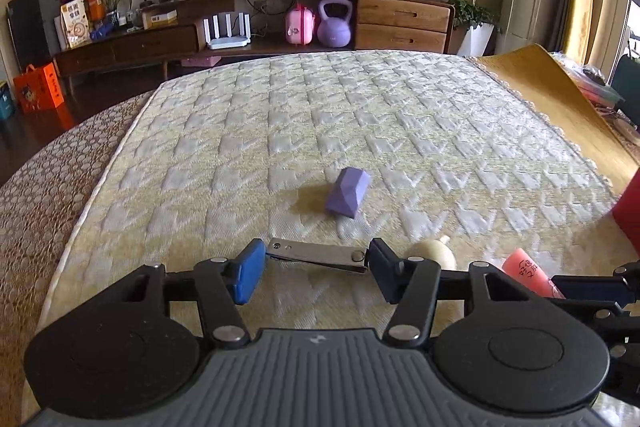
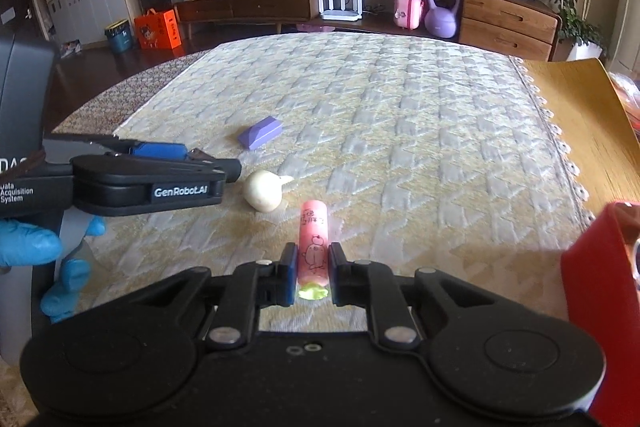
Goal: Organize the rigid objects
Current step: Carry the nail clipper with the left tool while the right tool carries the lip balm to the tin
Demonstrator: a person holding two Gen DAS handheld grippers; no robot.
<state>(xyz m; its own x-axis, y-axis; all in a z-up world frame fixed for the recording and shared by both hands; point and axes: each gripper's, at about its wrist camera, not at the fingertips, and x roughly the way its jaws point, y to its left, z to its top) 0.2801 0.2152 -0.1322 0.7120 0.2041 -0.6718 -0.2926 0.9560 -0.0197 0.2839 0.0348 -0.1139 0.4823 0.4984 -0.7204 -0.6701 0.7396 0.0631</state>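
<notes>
Quilted mattress (image 2: 400, 115) fills the work surface; all loose items lie on its near half. A red container (image 2: 592, 307) stands at the right edge, just to the right of the right gripper (image 2: 313, 267) — likely the bin for sorted items, though only one wall shows and its opening cannot be read.

Right gripper: closed on the pink tube (image 2: 314, 239). Pads press both flanks near the tube's yellow-green cap end; the long axis runs straight out ahead along the fingers, free end pointing away. The container lies to this gripper's right and close, so the right hand is clearly the nearer one for the drop.

Left gripper (image 1: 316, 269): clamped end-to-end on the metal nail clipper (image 1: 316, 255). Clipper's long axis spans crosswise between the pads, one tip at each finger. Held partway open by the clipper's length.

Still on the mattress: purple faceted block (image 1: 347, 191) ahead of the left gripper, well apart; cream bulb-shaped item (image 2: 264, 193) just beyond the left gripper's tips and ahead-left of the right gripper.

Judgement: both hands loaded; next move turns on carrying rightward to the container.
</notes>
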